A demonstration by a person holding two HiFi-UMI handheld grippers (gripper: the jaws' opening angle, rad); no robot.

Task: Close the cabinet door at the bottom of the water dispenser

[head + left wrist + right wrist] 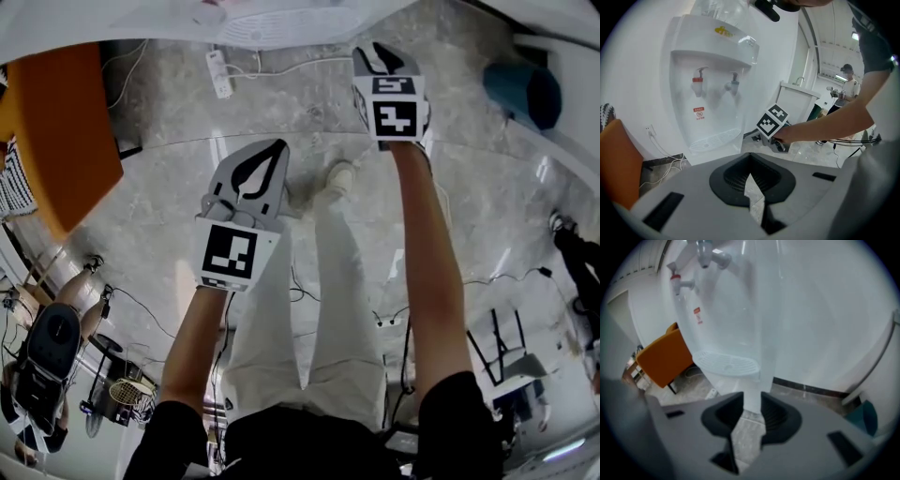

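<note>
1. The left gripper (749, 174) hangs over the marble floor (150, 216) beside the person's pale trousers (281, 309). Its jaws are pressed together at the tips, with nothing pinched between them.
2. The right gripper (753, 404) is farther forward, close to the water dispenser (712, 79). Its jaws are spread and hold nothing. The dispenser's white corner shows through the gap, and I cannot tell whether they touch.
3. The dispenser stands on the floor against the white wall, with a red tap (697, 80) above the drip tray (715, 139).
4. The cabinet door (705, 155) is the plain white front below that tray. It is mostly hidden behind the gripper body, so its seam cannot be made out.
5. An orange chair (665, 357) stands just left of the dispenser, and a power strip (218, 73) lies on the floor between them.
6. Far off, another person (847, 82) stands by a white counter.
</note>
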